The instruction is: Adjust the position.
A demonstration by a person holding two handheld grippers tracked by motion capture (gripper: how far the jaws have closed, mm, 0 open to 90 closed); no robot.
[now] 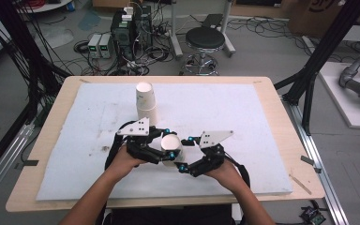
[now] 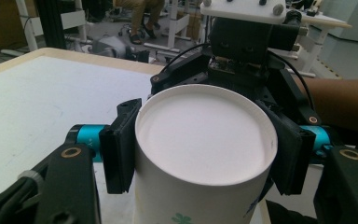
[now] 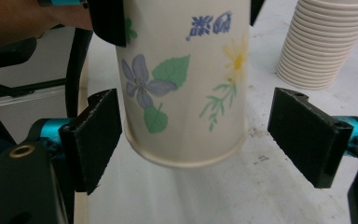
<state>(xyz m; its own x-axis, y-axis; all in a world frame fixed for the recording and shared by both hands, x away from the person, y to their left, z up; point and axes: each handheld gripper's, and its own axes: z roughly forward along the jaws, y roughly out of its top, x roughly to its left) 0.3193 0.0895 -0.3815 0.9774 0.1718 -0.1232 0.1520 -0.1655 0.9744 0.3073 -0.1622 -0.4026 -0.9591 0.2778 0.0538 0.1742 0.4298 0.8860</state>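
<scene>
paper cup sits upside down, flat white base up, near the front middle of the white pad that covers the wooden counter. the left gripper is clamped on it: in the left gripper view its two black fingers press the cup wall from either side just under the base, so the cup's lower half is cut off by the bottom edge there. the right gripper faces the cup from the other side. in the right gripper view its fingers stand apart, one on each side of the cup's rim, with a gap on both sides and nothing between them touching. that view shows printed flowers, green leaves and some blue lettering too blurred to read; the cup's top end runs out of frame, and the rim looks soft and smeared, so whether it rests on the pad or hangs just above it cannot be told. behind the cup, farther from the person, stands a stack of cups, also upside down, well clear of both grippers; in the right gripper view the stack is cut off at the top right corner. from the high view the cup is half hidden by the grey plates and the person's left hand and right hand.
</scene>
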